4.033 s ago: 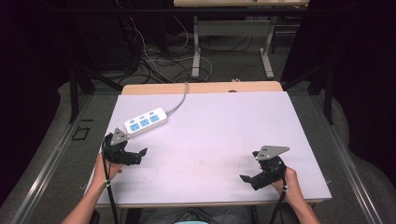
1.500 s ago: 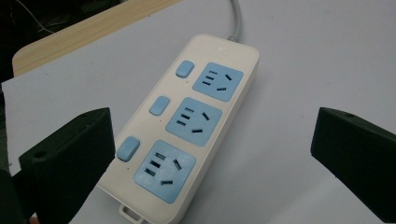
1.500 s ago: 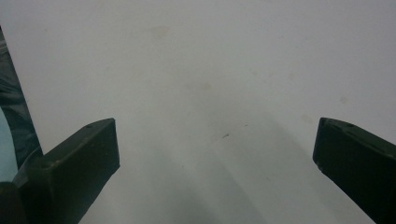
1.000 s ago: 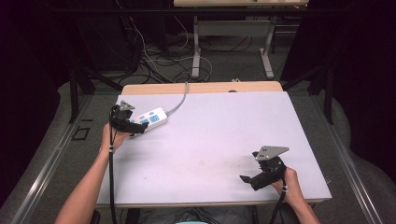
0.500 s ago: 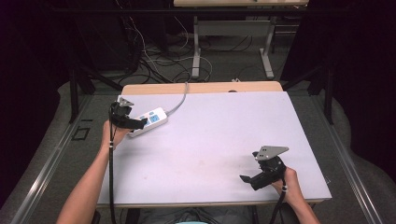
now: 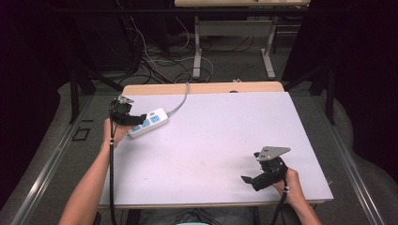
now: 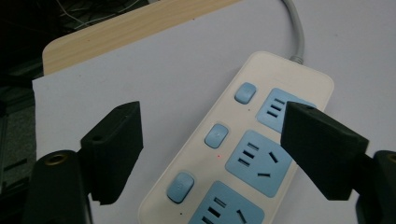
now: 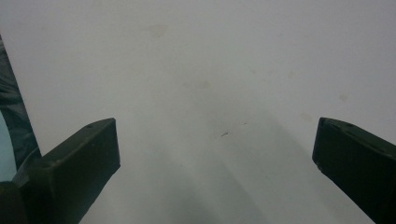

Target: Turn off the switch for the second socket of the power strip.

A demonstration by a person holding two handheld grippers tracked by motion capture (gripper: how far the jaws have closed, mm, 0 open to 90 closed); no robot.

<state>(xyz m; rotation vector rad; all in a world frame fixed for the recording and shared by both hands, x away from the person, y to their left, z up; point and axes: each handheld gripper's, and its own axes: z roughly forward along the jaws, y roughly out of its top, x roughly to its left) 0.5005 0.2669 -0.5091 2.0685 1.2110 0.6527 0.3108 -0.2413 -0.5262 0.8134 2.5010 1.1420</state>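
Note:
A white power strip (image 6: 149,122) with blue sockets and blue switches (image 7: 216,135) lies at the far left of the white table (image 6: 211,140), its grey cord (image 6: 181,100) running off the back edge. My left gripper (image 6: 136,119) is at the strip's near end. Its jaws have just been closing, and the strip (image 7: 243,154) lies between them. The left pad stands clear of the strip's edge, and no pad visibly presses. My right gripper (image 6: 250,180) rests low near the front right corner, open, with bare table (image 8: 215,127) between its jaws.
A wooden strip of tabletop (image 6: 202,88) shows behind the white sheet. Beyond the table, cables (image 6: 155,61) lie on the floor beside a desk's metal legs (image 6: 198,42). The table's left edge (image 7: 39,88) is close to the left gripper.
The left hand has moved from the front left of the table up to the power strip's end, edging a little closer in the last second. The right hand has stayed put.

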